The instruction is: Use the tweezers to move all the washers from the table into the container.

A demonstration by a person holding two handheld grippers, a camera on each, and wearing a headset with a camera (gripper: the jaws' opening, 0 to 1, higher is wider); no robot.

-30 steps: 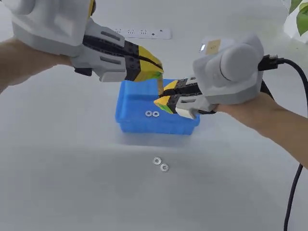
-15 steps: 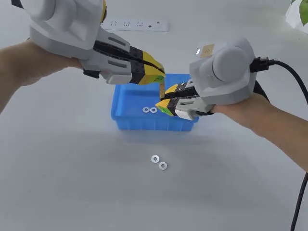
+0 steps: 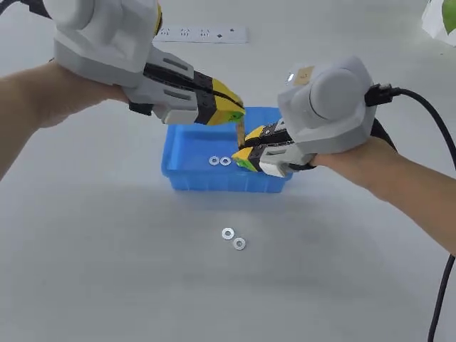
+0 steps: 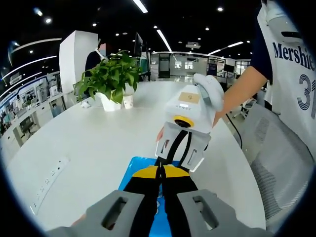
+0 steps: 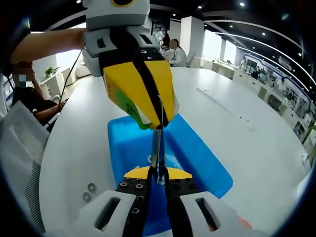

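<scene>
The thin metal tweezers [image 3: 239, 132] [image 5: 158, 143] stand nearly upright over the blue container [image 3: 187, 178] [image 5: 200, 158] [image 4: 129, 178]. My left gripper [image 3: 235, 112] [image 5: 159, 114] [image 4: 159, 174] comes in from the upper left and is shut on their upper end. My right gripper [image 3: 244, 151] [image 5: 158, 177] [image 4: 174, 159] comes in from the right and is shut on their lower part. Two washers [image 3: 219, 161] lie inside the container. Two more washers [image 3: 233, 239] [image 5: 89, 192] lie side by side on the table in front of it.
A white power strip [image 3: 203, 33] [image 4: 49, 182] lies at the back of the white table. The right gripper's black cable [image 3: 438, 128] runs off to the right. A potted plant [image 4: 111, 81] stands farther back. People sit nearby [image 5: 175, 52].
The view has shifted a little. Both grippers stay over the container, holding the tweezers between them, and the washers have not moved.
</scene>
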